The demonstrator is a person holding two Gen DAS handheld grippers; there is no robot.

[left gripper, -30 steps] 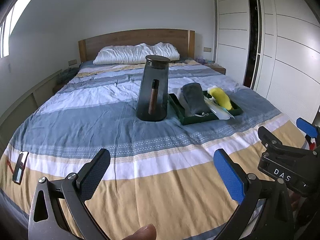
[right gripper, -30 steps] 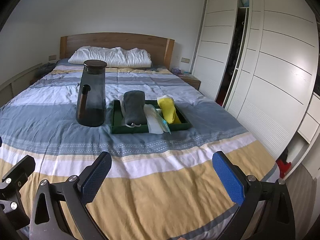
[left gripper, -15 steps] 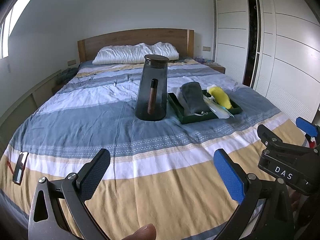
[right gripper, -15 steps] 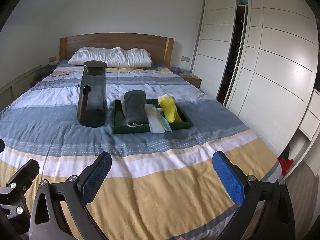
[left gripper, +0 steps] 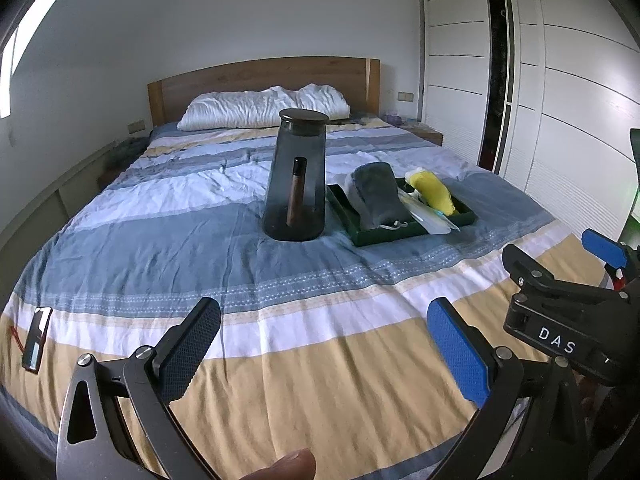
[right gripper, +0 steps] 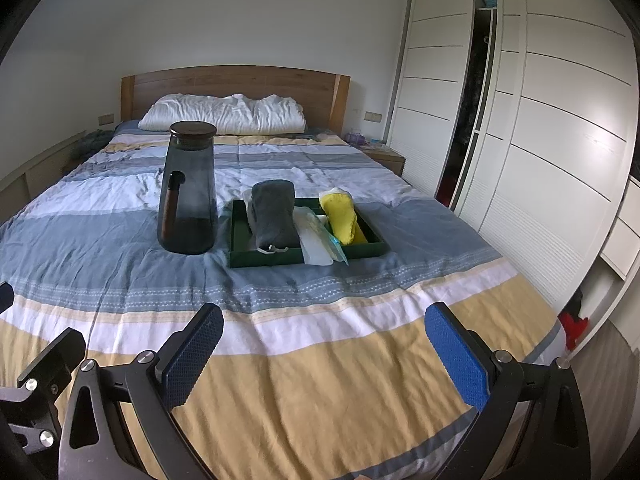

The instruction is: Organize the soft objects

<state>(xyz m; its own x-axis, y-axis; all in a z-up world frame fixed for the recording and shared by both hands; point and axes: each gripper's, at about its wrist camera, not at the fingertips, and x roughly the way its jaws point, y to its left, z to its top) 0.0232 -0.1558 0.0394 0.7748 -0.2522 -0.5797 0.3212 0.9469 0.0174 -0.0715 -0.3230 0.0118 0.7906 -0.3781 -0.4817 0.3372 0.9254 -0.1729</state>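
A dark green tray (left gripper: pixel 384 235) (right gripper: pixel 256 258) lies mid-bed. In it lie a grey soft pouch (left gripper: pixel 378 196) (right gripper: pixel 274 212), a white plastic-wrapped item (left gripper: pixel 430 218) (right gripper: pixel 316 242) and a yellow soft item (left gripper: pixel 434 196) (right gripper: pixel 342 216). A tall smoky glass jar (left gripper: pixel 298 176) (right gripper: pixel 190 192) with a dark lid stands left of the tray, a brown stick inside it. My left gripper (left gripper: pixel 324 350) and right gripper (right gripper: pixel 324 350) are both open and empty, held over the yellow stripe near the foot of the bed, well short of the tray.
The striped bedspread (left gripper: pixel 200 248) covers the bed, with a white pillow (left gripper: pixel 264 106) at the wooden headboard. White wardrobes (right gripper: pixel 540 120) run along the right. A phone (left gripper: pixel 37 338) lies at the left bed edge. The right gripper's body (left gripper: pixel 568 320) shows beside the left one.
Both grippers have drifted slightly; the jar and tray sit a little differently in each view. Nothing was gripped or released.
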